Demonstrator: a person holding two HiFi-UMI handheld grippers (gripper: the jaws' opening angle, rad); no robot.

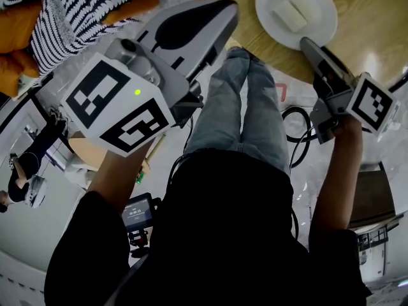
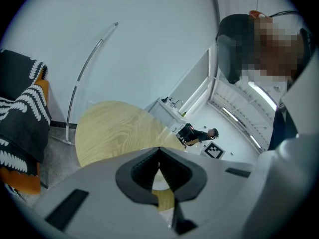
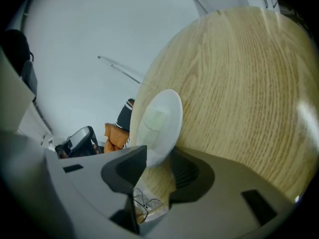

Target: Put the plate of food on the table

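1. Pale, glossy floor [image 1: 38,234] runs under everything, and a round wooden tabletop [image 1: 363,30] fills the upper right of the head view.
2. On that tabletop, close to its near edge, a white plate [image 1: 322,2] lies flat with 1 pale block of food [image 1: 290,14] on it.
3. At the right of that frame the right gripper [image 1: 312,46] points up toward the plate, and its tip reaches the plate's near rim.
4. In the right gripper view its 2 fingers [image 3: 124,171] stand apart. The plate's rim reaches in between them, and bare wood shows between the rim and the finger on the frame's right, so nothing is pinched.
5. The left gripper [image 1: 223,11] is raised close to the head camera at centre left, its marker cube [image 1: 118,104] large in the frame. It is well apart from the plate.
6. The left gripper view shows that gripper's 2 fingers [image 2: 142,173] closed tip to tip with nothing held. Only a sliver of wood shows through the gap behind the tips.
7. The person's legs in blue jeans [image 1: 239,107] run down the middle of the head view between the 2 grippers. A black cable [image 1: 296,132] loops on the floor just to their right.
8. In the upper left corner a black-and-white striped cloth [image 1: 76,11] lies over something orange [image 1: 16,37].
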